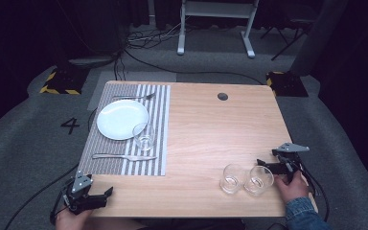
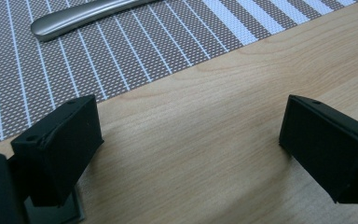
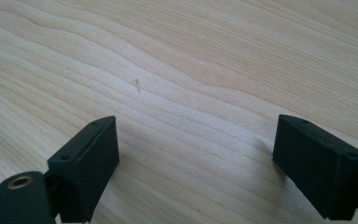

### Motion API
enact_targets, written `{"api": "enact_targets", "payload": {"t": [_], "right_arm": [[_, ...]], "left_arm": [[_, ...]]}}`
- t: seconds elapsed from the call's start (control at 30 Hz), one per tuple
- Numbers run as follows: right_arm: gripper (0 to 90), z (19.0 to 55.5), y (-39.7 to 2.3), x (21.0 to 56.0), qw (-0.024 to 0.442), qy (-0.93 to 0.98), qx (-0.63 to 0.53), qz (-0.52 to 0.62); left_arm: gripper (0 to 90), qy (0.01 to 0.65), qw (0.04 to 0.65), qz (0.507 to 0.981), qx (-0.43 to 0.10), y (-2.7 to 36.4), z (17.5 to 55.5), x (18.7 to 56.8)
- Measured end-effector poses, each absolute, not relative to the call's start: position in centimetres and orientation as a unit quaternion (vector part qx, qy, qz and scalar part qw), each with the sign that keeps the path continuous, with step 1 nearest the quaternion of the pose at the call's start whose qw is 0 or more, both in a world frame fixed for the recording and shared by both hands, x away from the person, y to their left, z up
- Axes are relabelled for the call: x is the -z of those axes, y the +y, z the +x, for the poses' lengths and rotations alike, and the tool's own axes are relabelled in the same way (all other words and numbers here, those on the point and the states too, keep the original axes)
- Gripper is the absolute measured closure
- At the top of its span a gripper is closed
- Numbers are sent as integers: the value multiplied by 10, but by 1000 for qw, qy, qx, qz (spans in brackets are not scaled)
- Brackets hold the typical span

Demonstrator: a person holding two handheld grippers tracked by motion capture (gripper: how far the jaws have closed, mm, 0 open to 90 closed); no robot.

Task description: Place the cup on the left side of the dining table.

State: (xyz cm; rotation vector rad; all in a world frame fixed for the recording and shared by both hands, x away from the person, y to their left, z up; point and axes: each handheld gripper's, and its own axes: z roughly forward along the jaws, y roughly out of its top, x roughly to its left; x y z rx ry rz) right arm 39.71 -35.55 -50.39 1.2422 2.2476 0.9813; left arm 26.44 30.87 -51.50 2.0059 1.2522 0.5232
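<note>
A striped placemat (image 1: 160, 143) lies on the left half of the wooden table (image 1: 211, 129). On it are a white plate (image 1: 121, 119), a fork (image 1: 134, 97) beyond the plate, a knife (image 1: 124, 156) in front of it, and an empty glass (image 1: 143, 136) by the plate's right side. Two more empty glasses (image 1: 233, 178) (image 1: 258, 180) stand side by side near the front right. My left gripper (image 1: 104, 195) rests open at the front left corner, over bare wood just off the placemat (image 2: 121, 56), with the knife handle (image 2: 74, 16) ahead. My right gripper (image 1: 262, 165) is open just behind the right glass, nothing between its jaws.
A round cable hole (image 1: 223, 96) sits in the table's far edge. Beyond the table are floor cables (image 1: 148, 38), a white stand's legs (image 1: 215, 28) and yellow-black marked blocks (image 1: 60, 81). Bare wood spans the table's middle and right.
</note>
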Motion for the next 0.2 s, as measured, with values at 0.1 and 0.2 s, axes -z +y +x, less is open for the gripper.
{"api": "enact_targets", "payload": {"t": [0.1,0.2], "right_arm": [[143,397,-356,504,195,802,-350,443],[143,397,-356,504,195,802,-350,443]], "left_arm": [[52,482,355,775,-201,308,265,516],[48,480,355,777,-199,308,265,515]]}}
